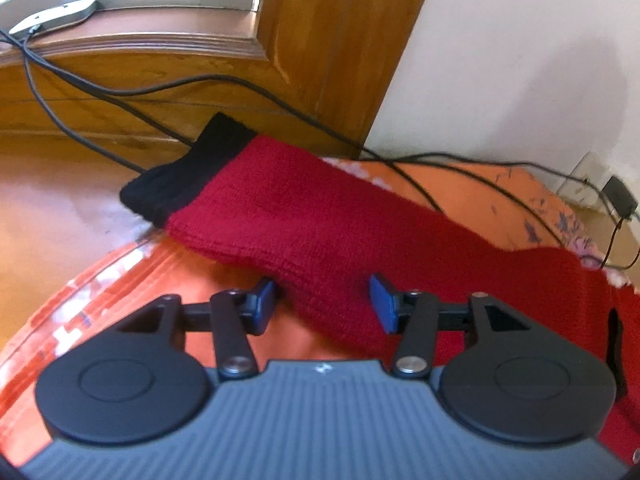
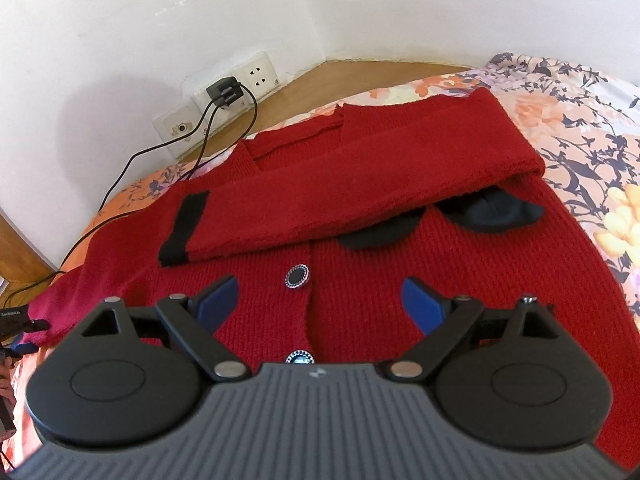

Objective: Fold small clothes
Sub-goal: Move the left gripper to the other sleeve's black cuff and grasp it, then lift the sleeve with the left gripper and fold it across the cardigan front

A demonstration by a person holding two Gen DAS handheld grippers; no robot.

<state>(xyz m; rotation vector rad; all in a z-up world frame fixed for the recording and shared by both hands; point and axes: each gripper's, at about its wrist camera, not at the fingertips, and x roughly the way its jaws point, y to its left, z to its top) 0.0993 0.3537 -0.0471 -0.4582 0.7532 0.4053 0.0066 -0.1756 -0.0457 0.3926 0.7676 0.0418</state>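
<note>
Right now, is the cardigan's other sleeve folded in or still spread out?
Spread out. The red sleeve with its black cuff lies straight, away from the cardigan; the other sleeve crosses the chest.

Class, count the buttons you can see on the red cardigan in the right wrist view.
2. One button sits on the front placket of the red cardigan; a second button lies lower, just above the gripper body. More may be hidden under the folded sleeve.

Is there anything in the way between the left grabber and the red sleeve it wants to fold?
Nothing visible. The left gripper is open, and the red sleeve already lies between its blue pads, though they are not pressing on it. The black cable runs behind the sleeve, clear of the gripper.
</note>
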